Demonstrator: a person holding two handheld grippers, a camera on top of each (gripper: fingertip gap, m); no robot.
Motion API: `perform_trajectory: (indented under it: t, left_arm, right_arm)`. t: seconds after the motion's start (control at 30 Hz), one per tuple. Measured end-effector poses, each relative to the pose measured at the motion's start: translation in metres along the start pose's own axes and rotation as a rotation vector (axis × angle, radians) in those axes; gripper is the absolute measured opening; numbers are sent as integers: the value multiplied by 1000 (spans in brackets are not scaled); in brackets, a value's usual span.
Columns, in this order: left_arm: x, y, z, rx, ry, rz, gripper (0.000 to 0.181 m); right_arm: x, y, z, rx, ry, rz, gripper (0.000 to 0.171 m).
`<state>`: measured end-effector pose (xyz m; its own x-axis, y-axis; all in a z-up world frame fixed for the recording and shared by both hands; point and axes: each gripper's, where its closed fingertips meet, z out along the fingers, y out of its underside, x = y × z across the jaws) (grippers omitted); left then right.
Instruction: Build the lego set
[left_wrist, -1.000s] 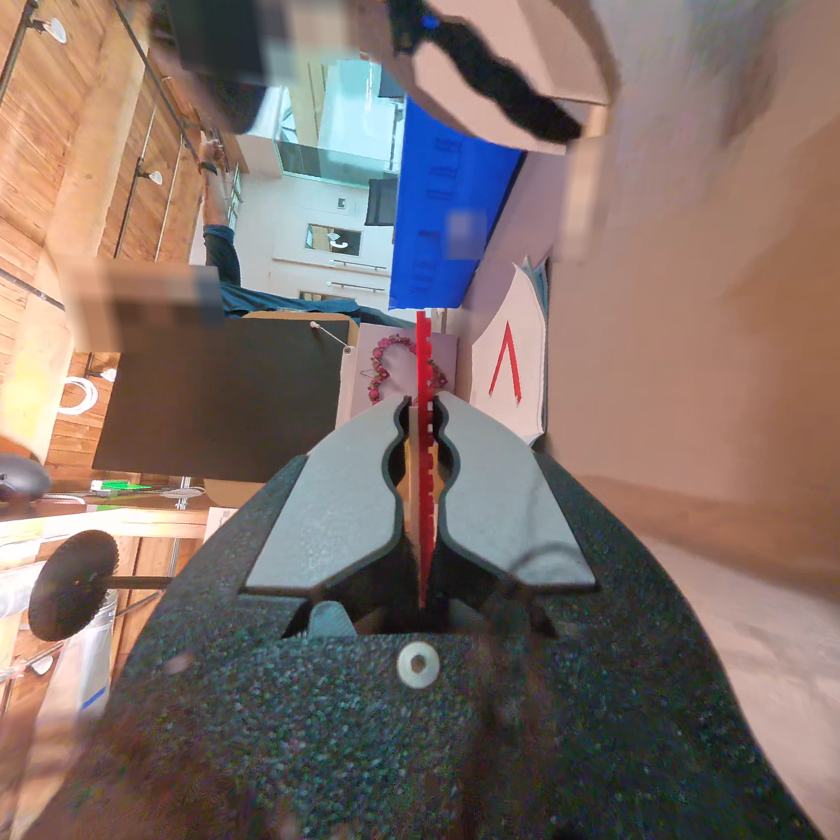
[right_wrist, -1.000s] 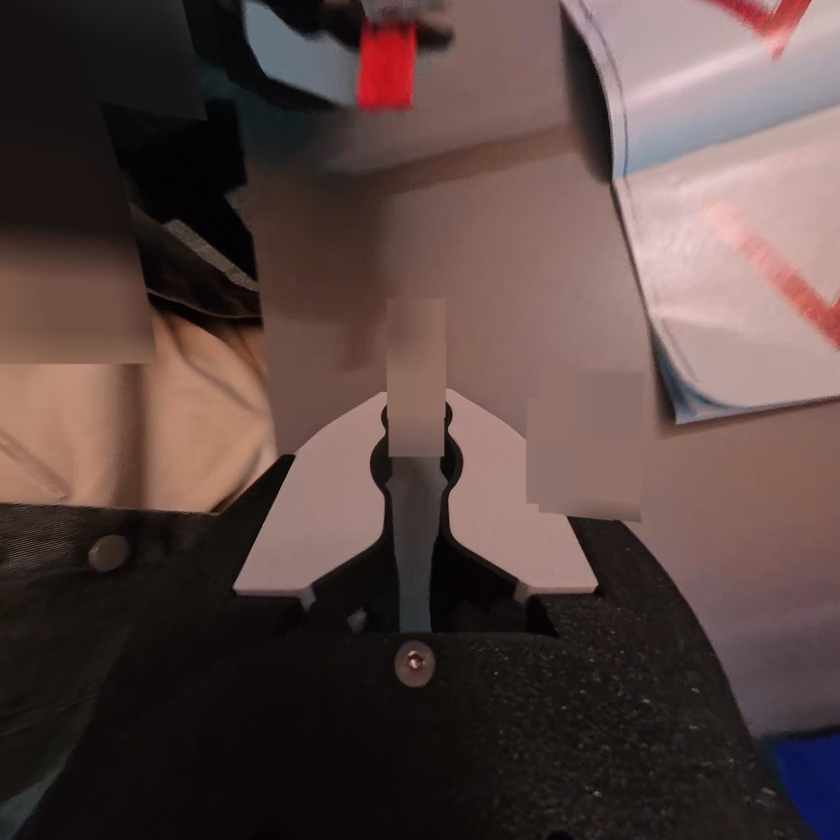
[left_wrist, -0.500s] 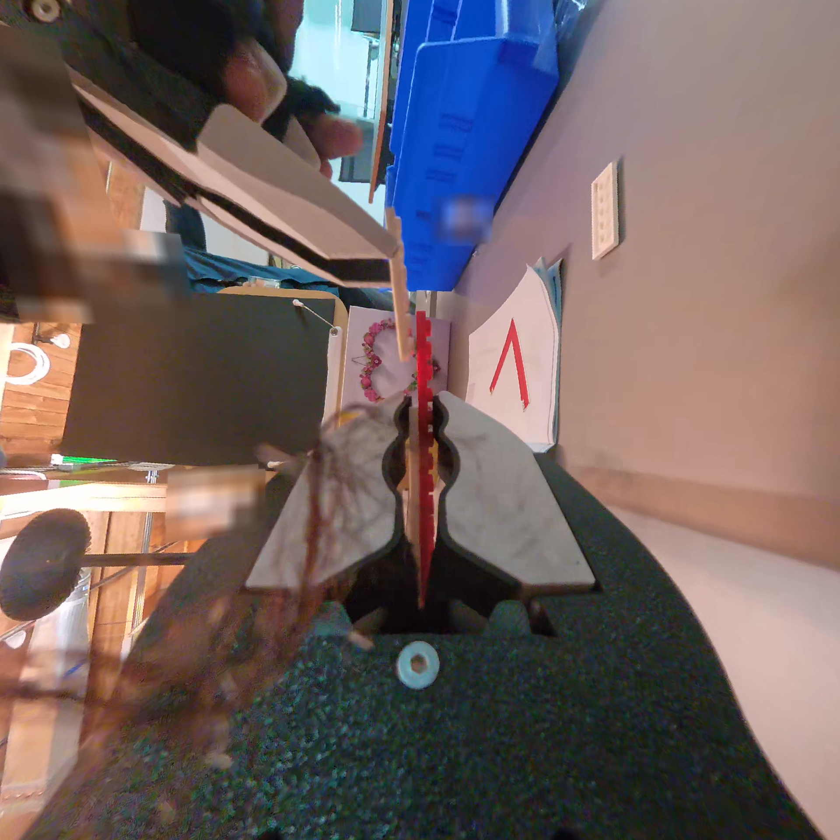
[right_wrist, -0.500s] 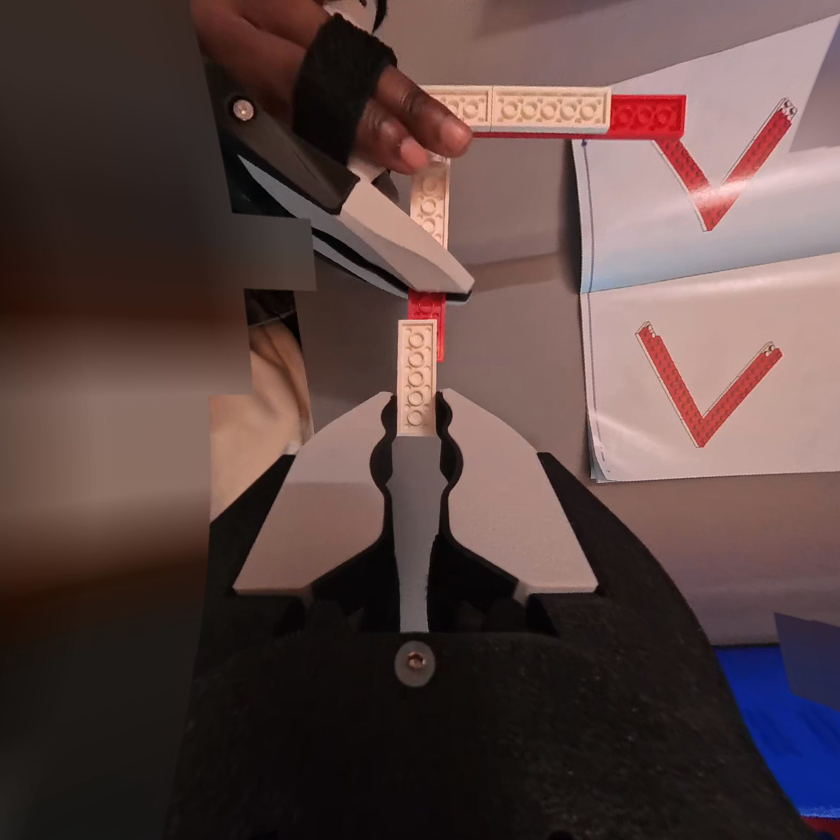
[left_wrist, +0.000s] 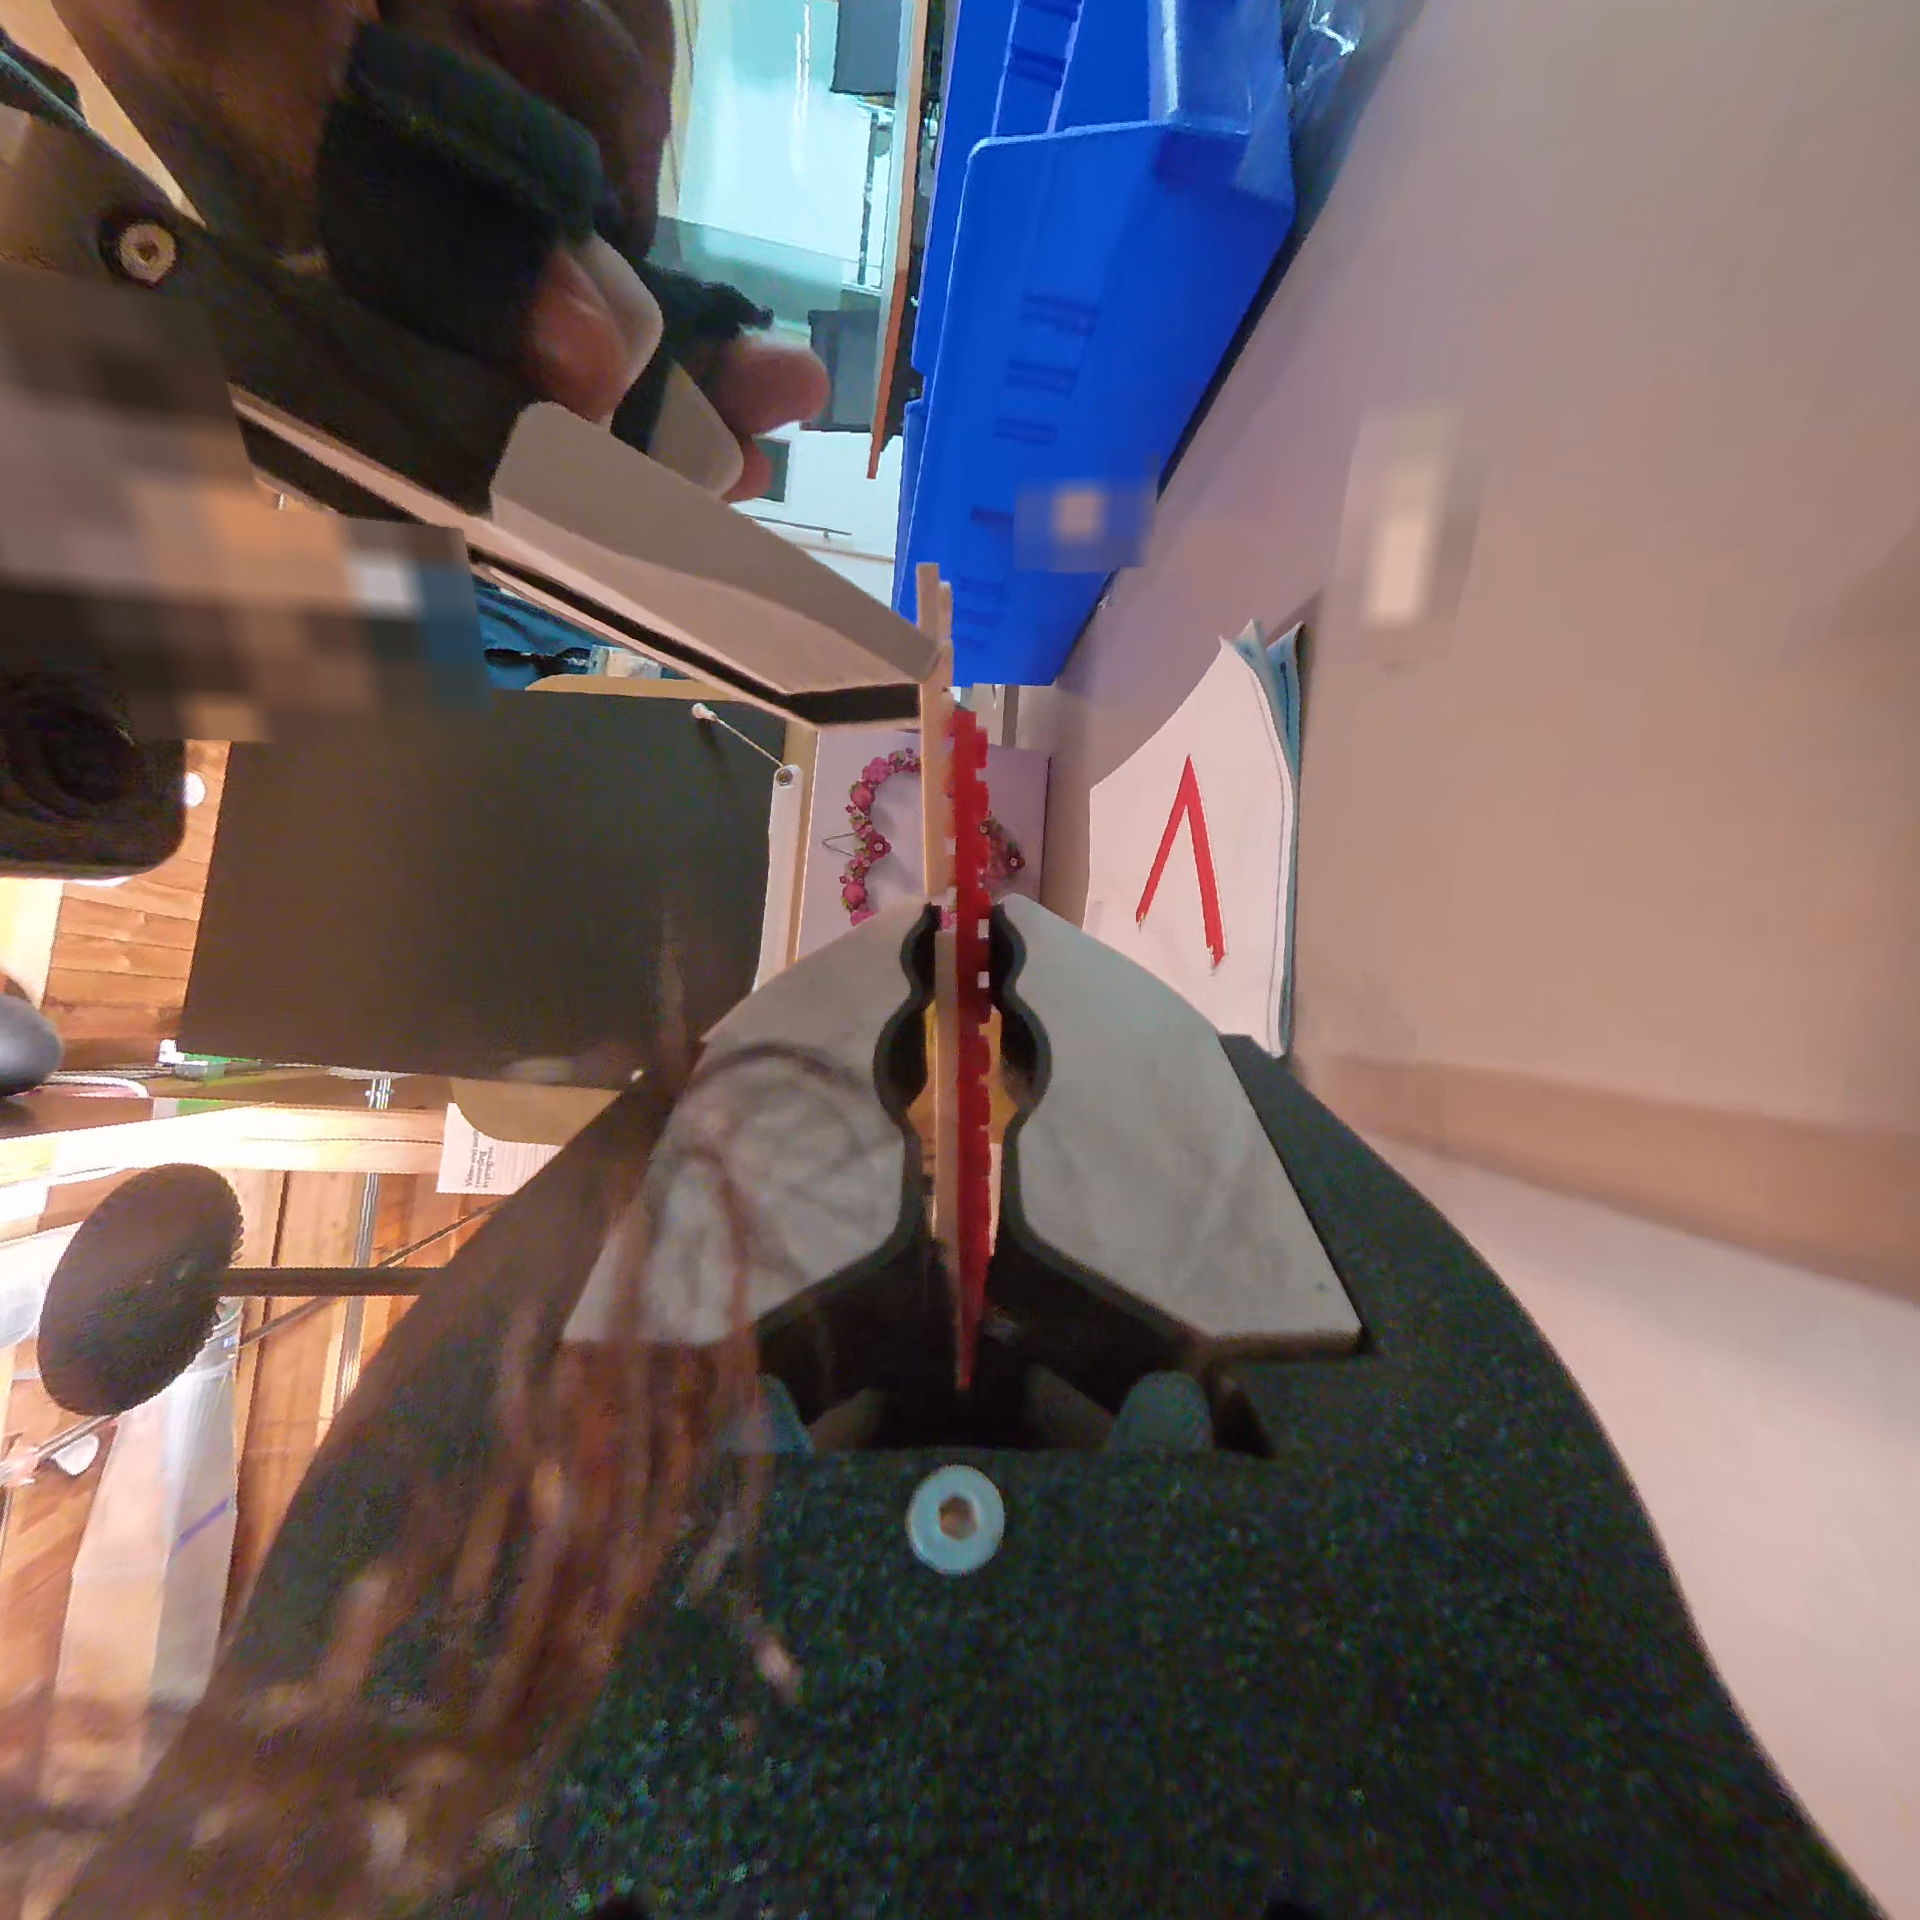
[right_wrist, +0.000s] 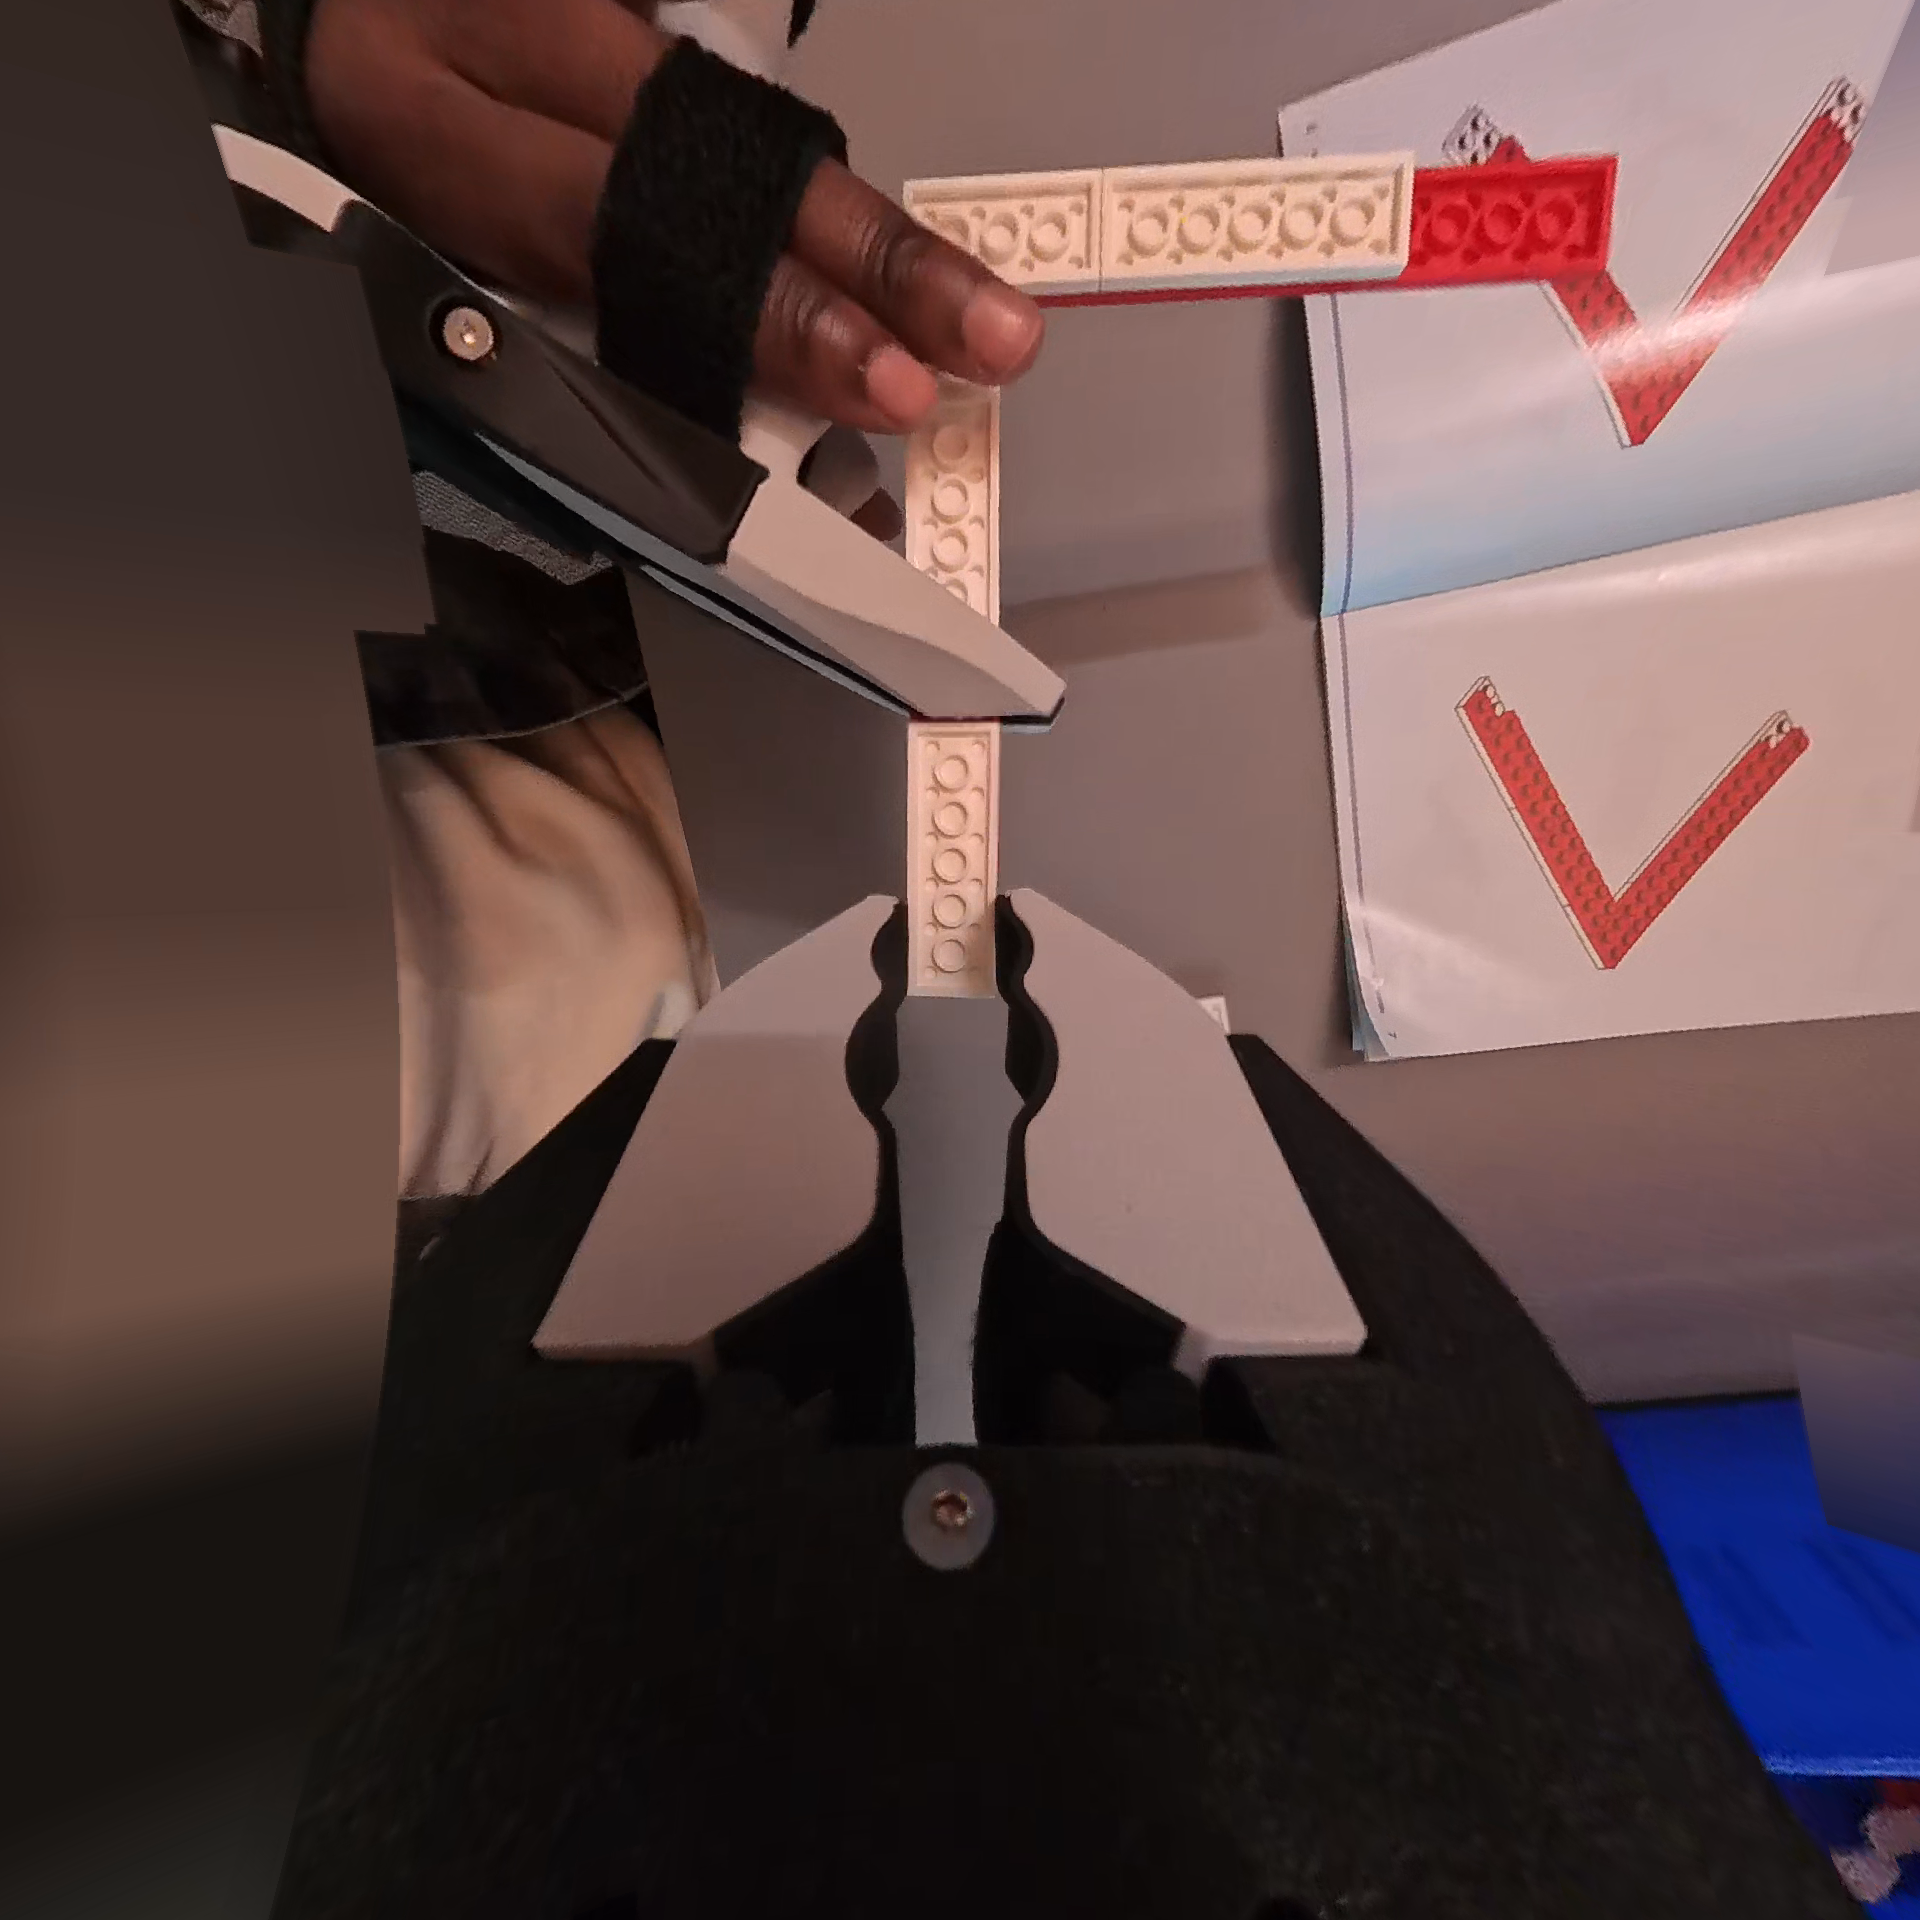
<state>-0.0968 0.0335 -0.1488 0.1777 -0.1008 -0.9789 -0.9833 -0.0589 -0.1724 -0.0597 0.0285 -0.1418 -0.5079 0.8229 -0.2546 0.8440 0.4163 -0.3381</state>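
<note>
Change since half a second ago: in the right wrist view the white plate (right_wrist: 951, 862) has come closer to the angled assembly (right_wrist: 1247, 229); the red end seen below the far gripper then is now hidden behind the plate.
Left wrist view, own tool: the left gripper (left_wrist: 961, 920) is clamped nearly shut on the red plate (left_wrist: 968, 1039), which stands edge-on between its fingers and runs toward 12 o'clock.
Left wrist view, other tool: the right gripper (left_wrist: 925, 675) comes in from 10 o'clock, a gloved hand (left_wrist: 499, 208) on it; its tip meets a thin tan-white strip (left_wrist: 932, 769) lying just beside the red plate.
Left wrist view, surroundings: a blue bin (left_wrist: 1091, 343) at 1 o'clock, an instruction sheet (left_wrist: 1195, 862) at 2 o'clock.
Right wrist view, own tool: the right gripper (right_wrist: 948, 909) pinches the near end of the white plate, fingers parted only by its width.
Right wrist view, task piece: the angled assembly, white with a red end, sits at 12 o'clock, held by the left gripper (right_wrist: 1023, 701).
Right wrist view, paper: the instruction booklet (right_wrist: 1621, 727) lies at 2 o'clock.
</note>
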Motion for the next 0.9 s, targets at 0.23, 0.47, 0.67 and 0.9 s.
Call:
perform_trajectory:
  t: [0.23, 0.47, 0.67, 0.9]
  left_arm:
    - [1, -2, 4, -15, -30, 26, 7]
    - [1, -1, 6, -10, -33, -16, 8]
    - [2, -1, 7, -7, -40, -8, 9]
    - [0, -1, 8, -32, -79, 52, 12]
  right_arm:
    - [4, 3, 1, -64, 12, 10, 16]
    - [4, 3, 0, -85, 29, 5, 16]
    - [5, 3, 1, -84, 30, 16, 16]
    - [6, 5, 2, -95, 25, 33, 16]
